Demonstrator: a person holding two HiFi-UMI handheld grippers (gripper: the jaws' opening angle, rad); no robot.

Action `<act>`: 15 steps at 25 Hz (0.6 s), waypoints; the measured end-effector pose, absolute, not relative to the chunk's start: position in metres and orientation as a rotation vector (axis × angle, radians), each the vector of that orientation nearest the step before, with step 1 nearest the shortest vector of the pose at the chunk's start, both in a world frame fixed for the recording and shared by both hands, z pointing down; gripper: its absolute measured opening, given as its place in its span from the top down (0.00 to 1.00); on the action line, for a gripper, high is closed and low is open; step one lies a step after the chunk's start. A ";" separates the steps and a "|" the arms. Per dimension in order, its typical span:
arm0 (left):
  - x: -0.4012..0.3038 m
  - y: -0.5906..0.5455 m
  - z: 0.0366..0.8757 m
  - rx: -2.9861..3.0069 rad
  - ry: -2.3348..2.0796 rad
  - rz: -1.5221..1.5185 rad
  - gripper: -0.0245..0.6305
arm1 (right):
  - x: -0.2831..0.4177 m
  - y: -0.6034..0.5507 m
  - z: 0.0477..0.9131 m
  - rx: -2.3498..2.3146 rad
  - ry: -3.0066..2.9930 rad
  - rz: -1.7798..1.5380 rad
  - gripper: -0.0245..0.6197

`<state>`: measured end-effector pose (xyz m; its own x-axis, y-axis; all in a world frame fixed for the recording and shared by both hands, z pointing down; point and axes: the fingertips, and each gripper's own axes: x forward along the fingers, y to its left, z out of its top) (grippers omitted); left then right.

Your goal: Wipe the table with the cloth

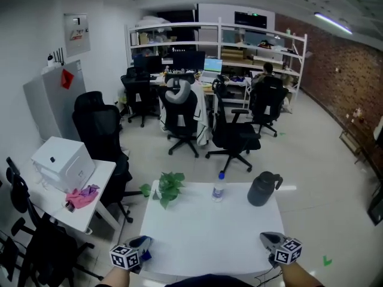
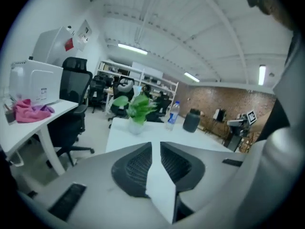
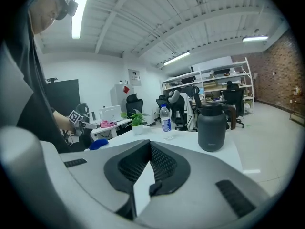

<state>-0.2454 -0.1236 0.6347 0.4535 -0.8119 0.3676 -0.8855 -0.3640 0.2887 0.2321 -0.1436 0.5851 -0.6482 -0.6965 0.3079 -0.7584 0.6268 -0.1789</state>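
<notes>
A small blue cloth (image 1: 145,255) lies at the white table's (image 1: 203,232) near left corner, right beside my left gripper (image 1: 133,250). In the right gripper view the blue cloth (image 3: 97,144) sits on the table edge just below that gripper. In its own view my left gripper (image 2: 156,149) shows a narrow gap between the jaws, with only bare table showing through it. My right gripper (image 1: 272,242) hovers over the near right corner. In its own view my right gripper (image 3: 150,147) has the jaws meeting at the tips, with nothing between them.
A potted plant (image 1: 169,187), a water bottle (image 1: 219,187) and a dark jug (image 1: 262,188) stand along the table's far edge. A side desk on the left carries a white box (image 1: 63,163) and a pink cloth (image 1: 82,196). Black office chairs (image 1: 102,136) stand behind.
</notes>
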 end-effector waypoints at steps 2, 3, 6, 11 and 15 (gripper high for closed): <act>-0.221 -0.130 0.615 2.344 -1.369 0.107 0.96 | 0.227 -0.146 0.583 1.178 -2.662 0.439 0.94; -0.209 -0.134 0.609 2.374 -1.342 0.066 0.96 | 0.224 -0.148 0.581 1.168 -2.676 0.442 0.94; -0.175 -0.141 0.606 2.417 -1.268 0.026 0.96 | 0.214 -0.151 0.576 1.132 -2.716 0.439 0.94; -0.131 -0.138 0.612 2.466 -1.152 0.099 0.96 | 0.205 -0.152 0.574 1.091 -2.714 0.421 0.95; -0.122 -0.133 0.615 2.481 -1.126 0.131 0.96 | 0.210 -0.151 0.577 1.104 -2.697 0.421 0.95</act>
<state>-0.1218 -0.1328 0.6146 0.6694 -0.6998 0.2494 -0.7383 -0.5894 0.3280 0.2098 -0.1507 0.5768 -0.7019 -0.6524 0.2859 -0.7085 0.6808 -0.1860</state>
